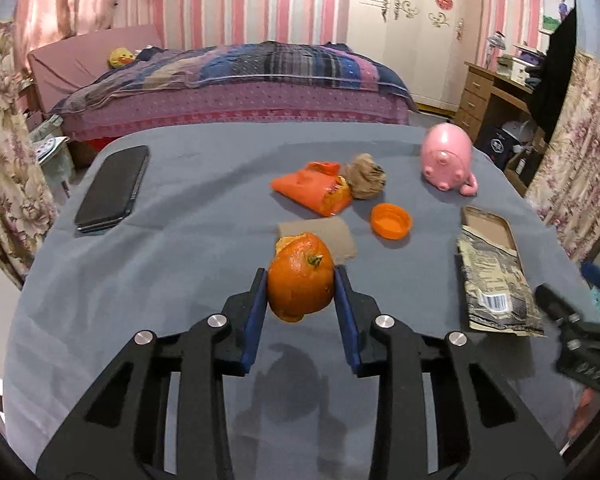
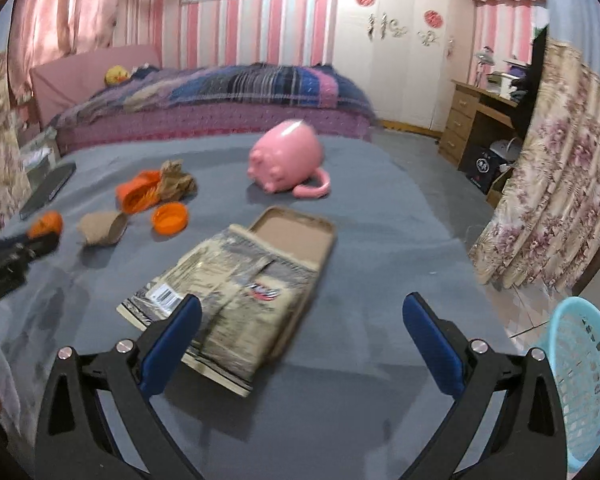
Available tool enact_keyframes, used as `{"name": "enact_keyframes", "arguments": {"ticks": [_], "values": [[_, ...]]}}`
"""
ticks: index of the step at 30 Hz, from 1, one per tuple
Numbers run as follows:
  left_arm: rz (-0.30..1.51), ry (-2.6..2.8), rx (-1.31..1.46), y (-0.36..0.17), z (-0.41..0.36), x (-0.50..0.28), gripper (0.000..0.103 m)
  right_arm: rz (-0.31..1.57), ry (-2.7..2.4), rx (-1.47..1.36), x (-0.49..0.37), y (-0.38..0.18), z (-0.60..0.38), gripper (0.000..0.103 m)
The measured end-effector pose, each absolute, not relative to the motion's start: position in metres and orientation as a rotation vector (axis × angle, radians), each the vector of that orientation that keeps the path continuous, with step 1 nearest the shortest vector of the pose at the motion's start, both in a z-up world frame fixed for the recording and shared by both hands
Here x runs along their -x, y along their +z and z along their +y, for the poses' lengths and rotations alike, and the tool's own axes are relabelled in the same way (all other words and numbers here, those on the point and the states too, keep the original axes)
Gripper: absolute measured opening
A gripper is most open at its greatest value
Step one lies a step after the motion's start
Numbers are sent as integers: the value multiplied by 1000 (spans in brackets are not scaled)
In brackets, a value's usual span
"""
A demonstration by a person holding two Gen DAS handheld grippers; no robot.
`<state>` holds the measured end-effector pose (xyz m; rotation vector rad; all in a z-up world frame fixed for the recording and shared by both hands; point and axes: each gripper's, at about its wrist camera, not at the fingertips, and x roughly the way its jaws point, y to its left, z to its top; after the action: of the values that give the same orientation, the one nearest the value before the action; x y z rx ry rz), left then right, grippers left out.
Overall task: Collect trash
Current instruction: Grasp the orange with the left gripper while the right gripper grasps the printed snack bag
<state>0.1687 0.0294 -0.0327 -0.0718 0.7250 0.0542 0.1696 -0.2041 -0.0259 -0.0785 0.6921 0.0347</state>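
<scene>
Both blue pads of the left gripper press on an orange peel, one on each side, and the peel hangs just above the grey cloth of the table, with its shadow on the cloth below it. On the right gripper the jaws stand wide apart with nothing between the pads; it hovers over the near end of a flattened paper package, which lies on the right part of the table. Beyond the peel a piece of brown cardboard lies flat, and to its right is an orange plastic lid. Farther away an orange snack bag touches a crumpled brown paper ball. A pink mug lies on its side near the far right edge. A black phone rests at the far left of the table. A light blue basket stands at the right, beside the table and lower than its top. Behind the table there is a bed with a striped blanket.
</scene>
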Motion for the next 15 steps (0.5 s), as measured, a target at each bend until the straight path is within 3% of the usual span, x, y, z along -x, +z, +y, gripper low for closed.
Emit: {"name": "enact_keyframes", "arguments": {"ticks": [7,9,11,15], "values": [[687,75,79,-24,39,-158,32,818,47,61,-191,-55,-189,97],[695,74,82,-25,40,-160,32,807,53,82,-189,-56,-183,93],[708,74,94,-27,42,-162,32,794,73,117,-189,-56,-174,83],[714,73,107,-29,45,-164,32,809,114,105,-189,-58,-170,76]]}}
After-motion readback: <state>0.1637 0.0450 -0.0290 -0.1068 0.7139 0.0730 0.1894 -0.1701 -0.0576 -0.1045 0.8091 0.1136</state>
